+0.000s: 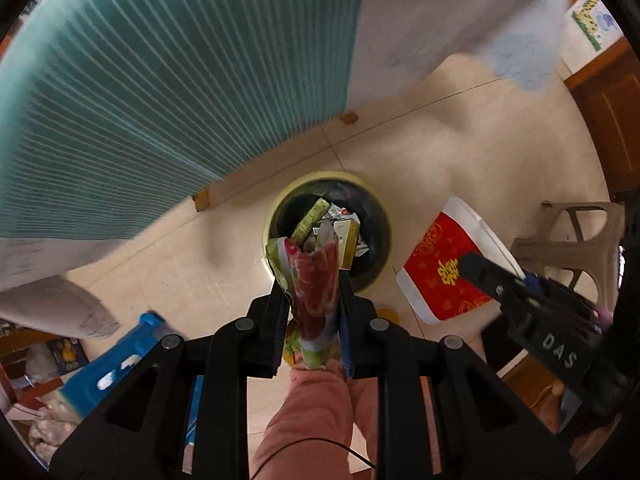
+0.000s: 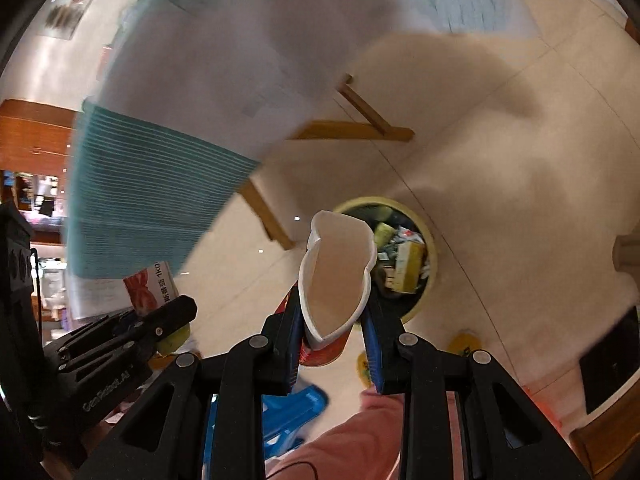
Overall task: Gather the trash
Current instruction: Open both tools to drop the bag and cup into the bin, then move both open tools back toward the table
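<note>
— Trash bin [image 1: 276, 216], where was it when you looked?

— On the tiled floor [image 1: 460, 152], right below both of my grippers, near the edge of the table with the teal striped cloth [image 1: 160, 100]. It had a yellow rim and a dark liner, and it already held cartons and wrappers.

— And your left gripper [image 1: 314, 280]?

— I had it pointing down, clamped on a crumpled snack wrapper [image 1: 316, 292], red and green, pinched between the two fingers. The wrapper's top sat over the near side of the bin's mouth in the left wrist view.

— The right one?

— My right gripper [image 2: 334, 300] was squeezed on a flattened paper cup [image 2: 336, 272], white outside and tan inside, its rim bent out of round. In the right wrist view the cup overlapped the left edge of the trash bin [image 2: 430, 240]. I could not tell whether it was truly over the opening or just short of it.

— Anything else close by?

— A red and white plastic bag [image 1: 440, 264] lay on the floor just beside the bin, and a blue stool [image 1: 120, 356] stood near the person's pink trouser legs [image 1: 312, 412]. Much of the cloth was blurred.
</note>
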### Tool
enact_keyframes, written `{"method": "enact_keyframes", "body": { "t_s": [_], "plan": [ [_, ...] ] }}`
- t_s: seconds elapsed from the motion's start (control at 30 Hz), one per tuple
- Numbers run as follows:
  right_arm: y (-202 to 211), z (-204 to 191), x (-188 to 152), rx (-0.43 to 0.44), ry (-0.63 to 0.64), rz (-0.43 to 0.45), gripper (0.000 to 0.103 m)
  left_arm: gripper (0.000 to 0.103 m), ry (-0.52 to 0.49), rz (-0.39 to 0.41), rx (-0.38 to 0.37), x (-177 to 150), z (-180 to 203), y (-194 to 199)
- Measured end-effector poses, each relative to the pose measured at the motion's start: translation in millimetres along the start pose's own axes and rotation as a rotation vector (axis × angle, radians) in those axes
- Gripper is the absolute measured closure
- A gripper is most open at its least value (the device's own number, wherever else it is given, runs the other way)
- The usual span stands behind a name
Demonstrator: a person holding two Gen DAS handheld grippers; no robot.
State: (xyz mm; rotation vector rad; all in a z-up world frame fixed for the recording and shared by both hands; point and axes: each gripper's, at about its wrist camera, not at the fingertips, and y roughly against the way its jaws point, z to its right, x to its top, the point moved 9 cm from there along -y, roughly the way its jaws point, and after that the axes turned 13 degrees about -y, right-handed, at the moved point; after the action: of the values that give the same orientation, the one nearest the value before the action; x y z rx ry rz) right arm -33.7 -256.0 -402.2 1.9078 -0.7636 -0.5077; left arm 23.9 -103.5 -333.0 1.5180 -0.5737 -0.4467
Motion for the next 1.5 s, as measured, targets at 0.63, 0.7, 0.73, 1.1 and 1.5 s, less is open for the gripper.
{"method": "enact_keyframes", "body": {
  "t_s": [0.63,0.7,0.73,1.1,1.5],
  "plan": [
    [-177,66,12,-0.124,0.035,0.014,0.05,0.036,-0.031,0.004,0.008,7,-16,-170],
    [-179,71,14,-0.123,0.021,0.02,0.044,0.026,-0.017,0.003,0.006,6,-20,-171],
    [-178,73,14,-0.114,0.01,0.024,0.04,0.024,-0.008,0.011,0.004,6,-21,-171],
    [-145,57,16,-0.111,0.028,0.062,0.036,0.021,0.044,0.05,0.006,-2,-26,-128],
    [-33,10,3,-0.093,0.045,0.079,0.036,0.021,0.014,0.083,-0.03,-15,-14,-2]
  ]
}}
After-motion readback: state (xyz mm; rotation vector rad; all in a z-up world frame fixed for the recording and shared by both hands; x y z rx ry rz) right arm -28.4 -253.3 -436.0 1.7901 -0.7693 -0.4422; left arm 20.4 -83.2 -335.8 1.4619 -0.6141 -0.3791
